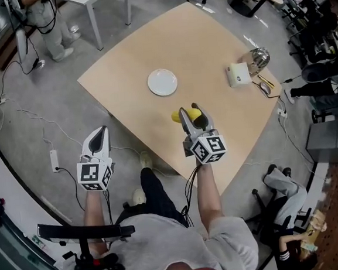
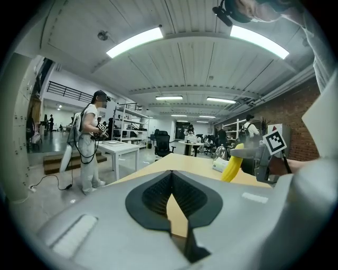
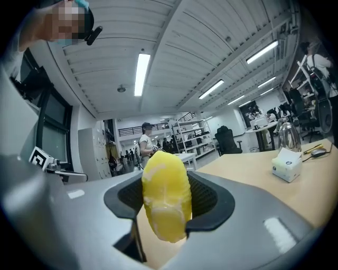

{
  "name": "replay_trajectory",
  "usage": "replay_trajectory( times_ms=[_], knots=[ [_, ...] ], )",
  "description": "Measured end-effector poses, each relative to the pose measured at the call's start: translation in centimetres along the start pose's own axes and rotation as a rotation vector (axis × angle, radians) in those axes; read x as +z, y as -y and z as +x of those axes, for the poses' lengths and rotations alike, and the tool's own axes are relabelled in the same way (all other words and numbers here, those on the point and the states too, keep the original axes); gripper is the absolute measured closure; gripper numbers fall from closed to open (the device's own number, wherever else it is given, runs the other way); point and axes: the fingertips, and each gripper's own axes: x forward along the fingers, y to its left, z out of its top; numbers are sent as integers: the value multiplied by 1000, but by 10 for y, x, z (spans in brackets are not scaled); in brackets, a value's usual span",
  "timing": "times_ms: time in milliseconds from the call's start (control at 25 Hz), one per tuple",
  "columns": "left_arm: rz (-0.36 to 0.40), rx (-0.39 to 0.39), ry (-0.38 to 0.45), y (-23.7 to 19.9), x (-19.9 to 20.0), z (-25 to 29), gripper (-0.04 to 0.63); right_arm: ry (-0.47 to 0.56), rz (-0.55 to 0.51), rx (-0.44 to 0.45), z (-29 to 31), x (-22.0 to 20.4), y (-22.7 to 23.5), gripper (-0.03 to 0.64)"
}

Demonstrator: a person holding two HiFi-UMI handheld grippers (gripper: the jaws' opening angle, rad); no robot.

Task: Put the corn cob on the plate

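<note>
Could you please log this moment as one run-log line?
right gripper: shut on corn cob, over table | left gripper: shut, empty, beside table | plate: bare, corn cob not yet on it

No words, numbers, brand names or signs can be read in any view. The only printed marks are black-and-white square code patterns, without letters, on the marker cube [image 1: 95, 174] of the left tongs [image 1: 101, 133] and on the marker cube [image 1: 208, 148] of the right tongs [image 1: 192, 114].

Plate [image 1: 162, 82] on table [image 1: 208, 45], box [image 1: 238, 73] rightward
</note>
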Motion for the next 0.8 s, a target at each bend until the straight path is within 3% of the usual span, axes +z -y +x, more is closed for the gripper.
replay_trajectory(
  times_ms=[800],
  knots=[
    [-59,3,-92,-33,-41,100,575,-93,-9,58,150,-50,54,393]
  ],
)
